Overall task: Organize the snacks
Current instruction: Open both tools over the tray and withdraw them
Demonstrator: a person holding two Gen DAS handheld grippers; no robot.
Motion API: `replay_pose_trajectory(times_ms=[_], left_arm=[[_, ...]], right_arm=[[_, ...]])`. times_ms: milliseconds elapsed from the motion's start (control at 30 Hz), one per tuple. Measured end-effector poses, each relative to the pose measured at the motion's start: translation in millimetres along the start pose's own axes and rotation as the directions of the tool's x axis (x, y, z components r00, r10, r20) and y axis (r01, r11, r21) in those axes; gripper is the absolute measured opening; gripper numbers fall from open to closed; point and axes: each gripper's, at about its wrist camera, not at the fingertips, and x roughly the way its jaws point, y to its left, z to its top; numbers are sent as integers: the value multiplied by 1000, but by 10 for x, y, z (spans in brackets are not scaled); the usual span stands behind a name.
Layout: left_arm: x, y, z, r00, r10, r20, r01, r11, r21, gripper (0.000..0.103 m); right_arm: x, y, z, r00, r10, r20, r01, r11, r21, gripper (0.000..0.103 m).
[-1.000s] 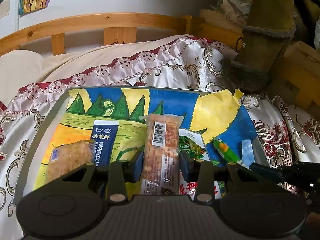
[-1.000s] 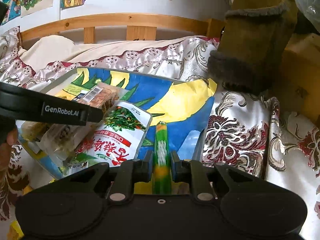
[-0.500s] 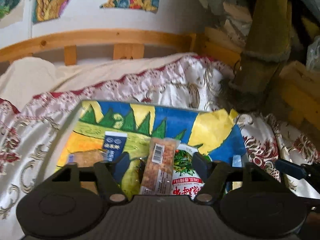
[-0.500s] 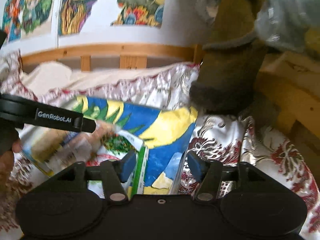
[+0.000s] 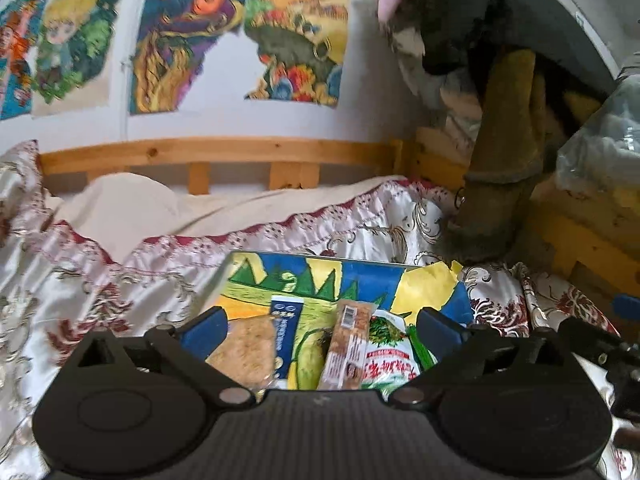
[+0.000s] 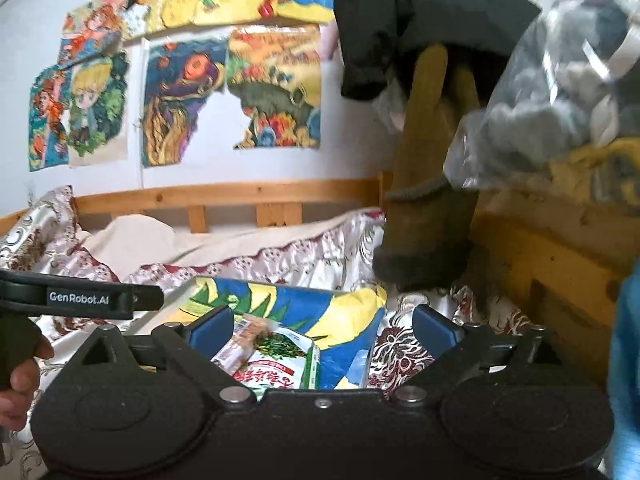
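Both the left tongs (image 5: 322,326) and the right tongs (image 6: 322,326) have just been opening and now stand spread wide and released, gripping nothing, raised above the tray (image 5: 280,254) that sits on the patterned bedspread (image 5: 100,300). On the tray's painted lining the snacks lie side by side: a brown cracker pack (image 5: 246,350), a dark blue packet (image 5: 286,326), a long barcoded bar (image 5: 346,344), a white-and-green pouch (image 5: 390,350) and a green stick (image 6: 313,366) along the pouch's right edge.
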Motion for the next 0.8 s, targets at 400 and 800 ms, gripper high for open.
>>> replay_pose_trajectory(times_ms=[400,800], left_arm=[[-921,219,-384,997,64,48,-66,997,31,103],[-1481,438,-1005,997,74,7,-74,996,58,103]], right_arm=[[-958,283,-128,996,27,90,-25,1000,-17,102],[-1526,617,-621,999,53,-5,-53,999,-3,102]])
